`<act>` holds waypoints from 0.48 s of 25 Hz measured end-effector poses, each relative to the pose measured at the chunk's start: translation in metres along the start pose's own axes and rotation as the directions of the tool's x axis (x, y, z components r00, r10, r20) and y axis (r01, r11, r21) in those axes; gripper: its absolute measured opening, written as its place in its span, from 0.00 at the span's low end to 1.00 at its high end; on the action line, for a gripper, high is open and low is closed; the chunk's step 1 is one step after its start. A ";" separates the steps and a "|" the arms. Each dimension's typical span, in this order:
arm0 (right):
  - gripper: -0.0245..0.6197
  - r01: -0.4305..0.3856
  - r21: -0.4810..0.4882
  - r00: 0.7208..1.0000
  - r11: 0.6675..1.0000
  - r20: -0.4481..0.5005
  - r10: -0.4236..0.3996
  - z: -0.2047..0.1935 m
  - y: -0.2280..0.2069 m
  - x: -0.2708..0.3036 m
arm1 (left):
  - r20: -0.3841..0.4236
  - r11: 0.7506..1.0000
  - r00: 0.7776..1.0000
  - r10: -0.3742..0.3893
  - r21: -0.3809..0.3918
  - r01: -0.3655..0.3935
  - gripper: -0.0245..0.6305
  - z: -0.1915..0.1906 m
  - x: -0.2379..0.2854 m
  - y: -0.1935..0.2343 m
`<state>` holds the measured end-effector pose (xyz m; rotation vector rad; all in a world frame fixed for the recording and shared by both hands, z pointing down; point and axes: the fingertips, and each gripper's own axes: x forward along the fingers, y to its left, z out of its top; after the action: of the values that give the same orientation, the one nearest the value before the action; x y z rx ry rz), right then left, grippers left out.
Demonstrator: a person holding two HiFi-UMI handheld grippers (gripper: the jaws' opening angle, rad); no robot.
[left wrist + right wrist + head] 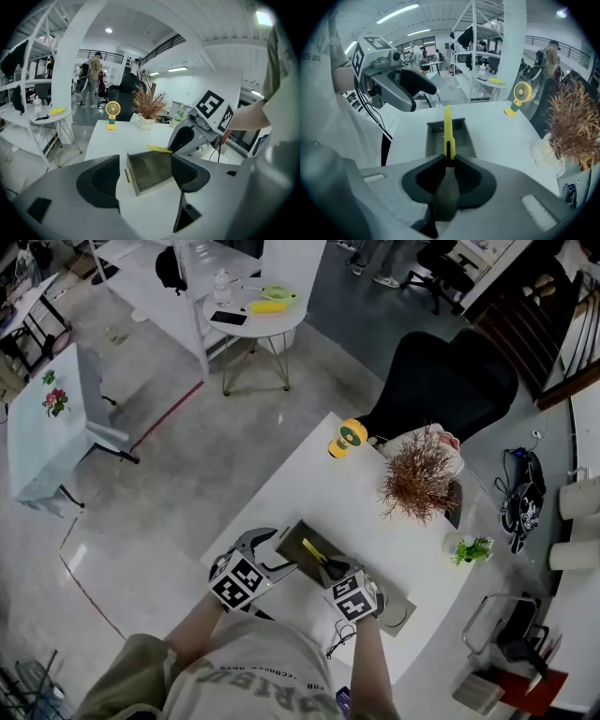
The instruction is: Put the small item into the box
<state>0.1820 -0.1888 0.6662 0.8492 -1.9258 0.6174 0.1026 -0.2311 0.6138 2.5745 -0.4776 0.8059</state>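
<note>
Matt grey box [461, 140], glossy yellow plastic strip [448, 124], smooth white table [497, 133] (slightly shiny).

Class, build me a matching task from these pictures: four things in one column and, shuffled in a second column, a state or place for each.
Column 1
1. left gripper
2. right gripper
3. box
4. fan

Column 2
A. grey, open-topped, on the table
B. jaws apart, gripping nothing
C. upright near the table's far edge
D. shut on the yellow strip

Pairs: 1-B, 2-D, 3-A, 4-C
</note>
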 end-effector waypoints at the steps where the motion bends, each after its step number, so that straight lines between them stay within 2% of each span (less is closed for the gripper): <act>1: 0.13 -0.008 -0.001 1.000 1.000 -0.019 0.008 -0.002 -0.001 0.003 | -0.005 1.000 1.000 -0.007 0.002 0.007 0.54 -0.001 0.001 -0.001; 7: 0.13 -0.041 -0.033 0.990 0.999 -0.134 0.036 -0.011 -0.003 0.024 | -0.027 1.000 1.000 -0.011 0.026 0.012 0.55 -0.005 0.002 0.002; 12: 0.13 -0.061 -0.030 0.977 0.998 -0.208 0.053 -0.017 -0.006 0.037 | -0.036 1.000 0.999 -0.007 0.011 0.008 0.55 -0.010 0.003 0.006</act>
<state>0.1829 -0.1924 0.7071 0.6806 -1.7716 0.6761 0.0974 -0.2318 0.6249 2.5661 -0.4536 0.8527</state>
